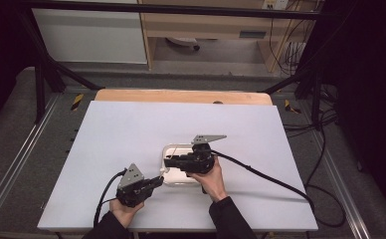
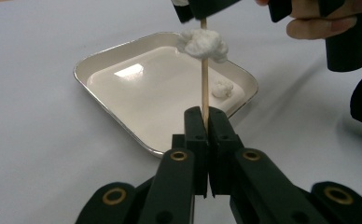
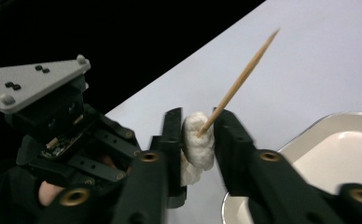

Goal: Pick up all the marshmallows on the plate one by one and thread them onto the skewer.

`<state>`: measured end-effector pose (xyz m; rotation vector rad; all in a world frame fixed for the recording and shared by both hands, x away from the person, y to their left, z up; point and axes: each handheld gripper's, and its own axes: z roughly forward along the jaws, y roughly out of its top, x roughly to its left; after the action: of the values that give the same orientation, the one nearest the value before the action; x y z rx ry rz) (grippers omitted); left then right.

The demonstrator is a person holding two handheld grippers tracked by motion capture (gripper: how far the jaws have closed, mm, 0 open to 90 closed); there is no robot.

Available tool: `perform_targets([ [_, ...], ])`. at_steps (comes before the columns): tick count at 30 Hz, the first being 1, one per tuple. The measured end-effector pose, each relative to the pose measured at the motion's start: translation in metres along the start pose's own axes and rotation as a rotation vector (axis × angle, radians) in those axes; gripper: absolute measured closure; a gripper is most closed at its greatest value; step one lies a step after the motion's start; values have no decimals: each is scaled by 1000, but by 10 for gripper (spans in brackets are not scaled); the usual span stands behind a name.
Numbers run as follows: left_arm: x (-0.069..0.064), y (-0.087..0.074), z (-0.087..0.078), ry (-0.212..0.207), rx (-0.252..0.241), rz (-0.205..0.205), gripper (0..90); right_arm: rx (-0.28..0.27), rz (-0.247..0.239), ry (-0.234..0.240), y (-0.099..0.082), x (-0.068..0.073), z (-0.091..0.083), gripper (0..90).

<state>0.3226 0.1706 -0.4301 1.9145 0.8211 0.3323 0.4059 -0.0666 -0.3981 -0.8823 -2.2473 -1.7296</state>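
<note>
My left gripper [image 2: 205, 113] is shut on the lower end of a thin wooden skewer [image 2: 205, 88], which stands upright over the near rim of a white tray [image 2: 123, 128]. A soft white lump [image 2: 202, 44] is speared high on the skewer. My right gripper [image 3: 198, 116] has that white lump [image 3: 198, 144] between its jaws, with both pads against it, and the skewer's pointed tip [image 3: 263, 46] sticks out beyond them. A second, smaller white lump [image 2: 222, 88] lies in the tray. In the high view the left gripper [image 1: 159, 179] and right gripper [image 1: 167, 162] meet at the tray's left edge.
The tray [image 1: 181, 180] sits near the front middle of a white tabletop [image 1: 131, 129]. Cables trail from both grippers toward the table's front and right edges. A wooden strip [image 1: 181, 96] runs along the far edge, with dark frame posts beyond it.
</note>
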Motion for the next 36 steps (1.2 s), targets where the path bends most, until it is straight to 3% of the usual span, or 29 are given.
perform_targets([
  [4, 5, -1, -1, 1, -2, -20, 881, -27, -43, -43, 8, 5, -11, 534],
  [9, 5, -1, -2, -10, -14, -19, 881, -23, -107, -126, 13, 5, -23, 306],
  [17, 6, -2, -1, -9, -5, -21, 880, 54, -171, -241, 6, -4, -34, 125],
  [24, 7, -2, -2, -12, -5, -24, 880, 112, -165, -294, -6, -17, -43, 68],
  [36, 7, -2, -2, -15, -3, -26, 880, 187, -171, -362, -27, -30, -45, 67],
])
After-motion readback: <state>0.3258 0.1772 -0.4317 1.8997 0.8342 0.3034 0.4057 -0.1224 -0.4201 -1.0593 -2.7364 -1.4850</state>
